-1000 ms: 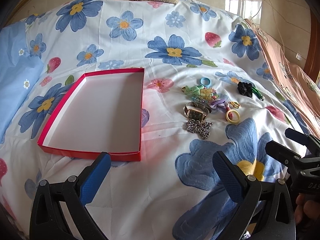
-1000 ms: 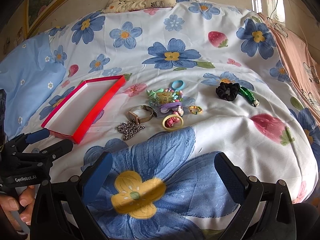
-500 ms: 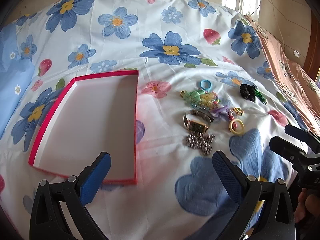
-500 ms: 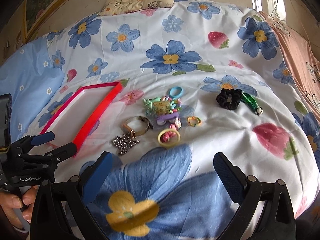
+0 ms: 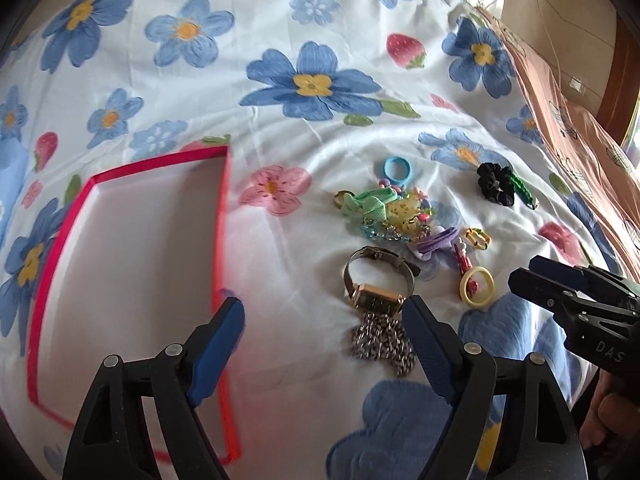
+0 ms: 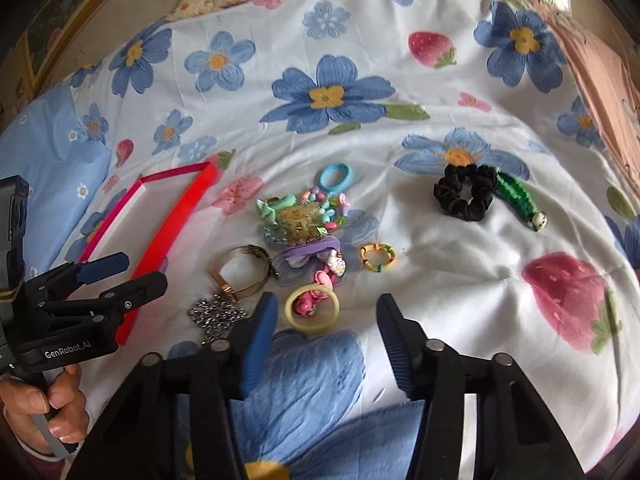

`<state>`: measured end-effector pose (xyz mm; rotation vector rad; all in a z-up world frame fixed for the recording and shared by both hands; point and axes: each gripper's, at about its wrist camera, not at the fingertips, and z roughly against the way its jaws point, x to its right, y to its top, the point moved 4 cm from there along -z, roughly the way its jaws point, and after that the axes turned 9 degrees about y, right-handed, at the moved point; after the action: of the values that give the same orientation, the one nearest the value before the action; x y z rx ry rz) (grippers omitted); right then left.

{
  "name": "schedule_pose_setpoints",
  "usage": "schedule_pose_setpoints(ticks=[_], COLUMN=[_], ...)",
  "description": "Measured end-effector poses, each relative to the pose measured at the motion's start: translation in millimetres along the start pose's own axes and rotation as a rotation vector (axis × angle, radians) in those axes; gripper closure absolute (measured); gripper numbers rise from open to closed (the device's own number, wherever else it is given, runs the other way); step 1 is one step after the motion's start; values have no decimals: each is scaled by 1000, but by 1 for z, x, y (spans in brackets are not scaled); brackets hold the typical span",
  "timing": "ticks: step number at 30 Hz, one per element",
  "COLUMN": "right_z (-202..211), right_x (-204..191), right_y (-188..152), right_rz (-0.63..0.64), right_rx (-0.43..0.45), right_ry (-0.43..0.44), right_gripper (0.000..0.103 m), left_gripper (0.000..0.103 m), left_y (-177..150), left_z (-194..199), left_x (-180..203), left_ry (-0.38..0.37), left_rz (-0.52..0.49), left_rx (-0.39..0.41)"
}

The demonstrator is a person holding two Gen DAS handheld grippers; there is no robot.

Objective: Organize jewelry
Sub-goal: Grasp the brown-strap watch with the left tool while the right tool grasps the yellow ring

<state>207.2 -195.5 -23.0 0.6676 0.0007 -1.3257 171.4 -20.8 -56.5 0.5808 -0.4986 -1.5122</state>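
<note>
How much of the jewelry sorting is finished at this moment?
Nothing is sorted yet: the red tray holds nothing. Both grippers, left gripper and right gripper, hover with open jaws, nothing in hand. The watch, chain, yellow ring and black scrunchie remain on the bedsheet.

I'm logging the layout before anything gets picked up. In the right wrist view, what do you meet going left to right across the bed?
Left gripper → red box → silver chain → gold watch → cream ring → small multicolour band → black scrunchie → green hair clip.
</note>
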Motion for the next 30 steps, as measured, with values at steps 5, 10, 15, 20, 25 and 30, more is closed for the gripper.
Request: schedule_pose_setpoints(ticks=[5, 10, 15, 20, 25, 30], right_z=[-18, -30, -40, -43, -39, -30], right_x=[12, 18, 21, 24, 20, 12], right_y=[-1, 0, -4, -7, -5, -2], right_rz=[-17, -26, -28, -25, -26, -14], right_rx=[-50, -81, -117, -130, -118, -95], right_ry=[-3, 6, 9, 1, 20, 36], right_gripper=[69, 71, 78, 93, 100, 100], left_gripper=[30, 46, 58, 90, 99, 99], left_y=[17, 33, 37, 36, 33, 25], left_z=[-35, -68, -87, -90, -78, -57], left_x=[2, 6, 17, 31, 31, 21], left_ry=[-28, -43, -68, -99, -109, -131], left_rz=[22, 15, -17, -64, -75, -42], left_rx=[-73, -140, -184, -183, -152, -125])
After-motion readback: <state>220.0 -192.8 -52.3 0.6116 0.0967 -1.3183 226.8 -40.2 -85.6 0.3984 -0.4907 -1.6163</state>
